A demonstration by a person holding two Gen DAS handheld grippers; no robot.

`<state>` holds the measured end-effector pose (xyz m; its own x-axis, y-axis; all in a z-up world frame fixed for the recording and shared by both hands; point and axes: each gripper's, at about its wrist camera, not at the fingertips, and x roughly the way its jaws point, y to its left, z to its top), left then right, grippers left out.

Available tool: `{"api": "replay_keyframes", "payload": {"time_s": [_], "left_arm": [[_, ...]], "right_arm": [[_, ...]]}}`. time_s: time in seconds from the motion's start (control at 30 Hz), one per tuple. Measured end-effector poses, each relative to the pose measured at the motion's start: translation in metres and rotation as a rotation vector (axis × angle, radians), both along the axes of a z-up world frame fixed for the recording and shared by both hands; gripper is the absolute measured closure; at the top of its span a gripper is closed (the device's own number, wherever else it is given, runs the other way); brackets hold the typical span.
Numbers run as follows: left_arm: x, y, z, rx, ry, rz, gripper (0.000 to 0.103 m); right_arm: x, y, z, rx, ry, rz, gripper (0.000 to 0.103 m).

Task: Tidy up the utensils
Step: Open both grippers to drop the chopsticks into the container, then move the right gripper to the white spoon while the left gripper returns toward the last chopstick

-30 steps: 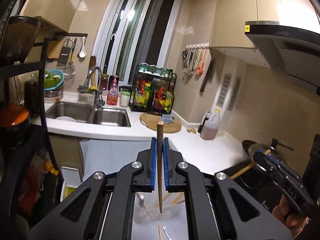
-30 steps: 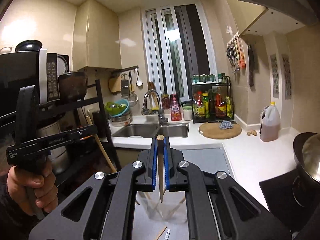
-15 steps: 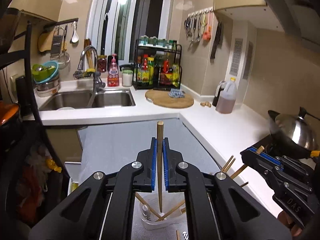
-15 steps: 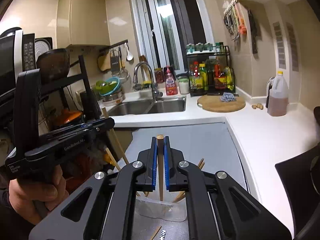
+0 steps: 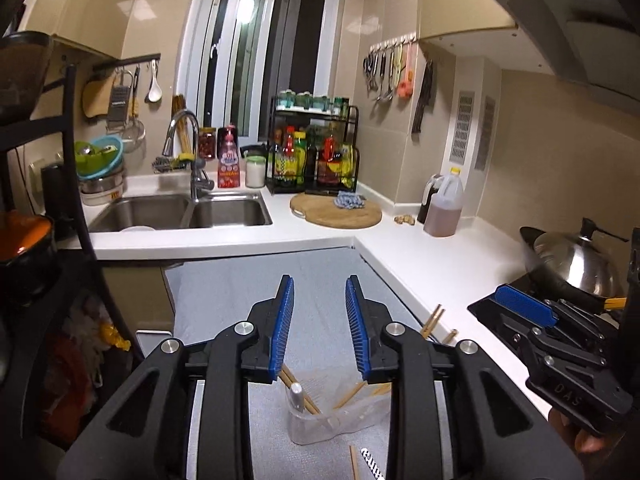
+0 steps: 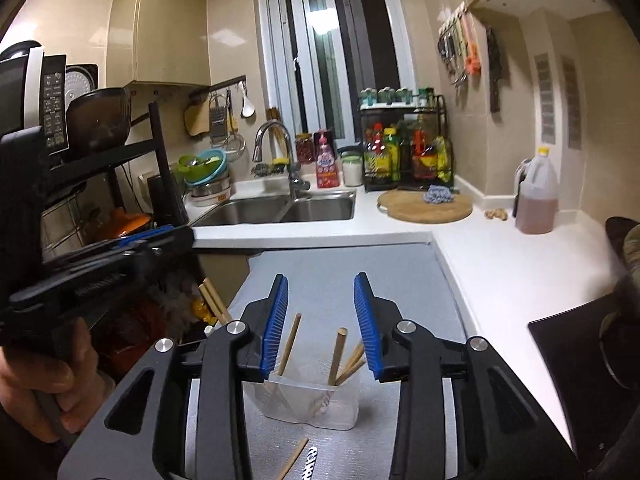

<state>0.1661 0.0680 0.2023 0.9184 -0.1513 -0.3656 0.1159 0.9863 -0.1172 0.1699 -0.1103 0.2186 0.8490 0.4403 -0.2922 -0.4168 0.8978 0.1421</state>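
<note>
Two claws, both opening with nothing between the pads — left claw (image 5: 319, 330), right claw (image 6: 322, 326) — over the clear plastic cup (image 6: 310, 406) near the tabletop's front edge. Slim round wooden chopsticks (image 6: 335, 356) lean loosely inside. A bump could tip that light cup — more sticks lie on the textured grey mat (image 6: 352, 268).

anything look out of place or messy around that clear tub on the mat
Yes. One wooden chopstick and a black-and-white patterned utensil lie loose on the grey mat in front of the clear container, not in it. The chopsticks inside lean at different angles, splayed rather than bundled.
</note>
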Motion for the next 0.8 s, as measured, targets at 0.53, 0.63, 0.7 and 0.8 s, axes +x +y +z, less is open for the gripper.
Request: {"api": "replay_keyframes", "payload": {"time_s": [0.53, 0.63, 0.7, 0.8], "left_arm": [[-0.133, -0.006, -0.097, -0.035, 0.080, 0.065, 0.076], [-0.148, -0.013, -0.119, -0.019, 0.106, 0.064, 0.076], [-0.157, -0.016, -0.131, -0.016, 0.118, 0.062, 0.076], [-0.168, -0.021, -0.149, -0.008, 0.133, 0.065, 0.076]], "right_arm": [[-0.125, -0.036, -0.054, -0.032, -0.010, -0.041, 0.068], [-0.140, -0.037, -0.077, -0.042, 0.029, -0.040, 0.068], [-0.148, -0.035, -0.089, -0.055, 0.045, -0.033, 0.068], [-0.161, -0.033, -0.110, -0.070, 0.082, -0.023, 0.068]]}}
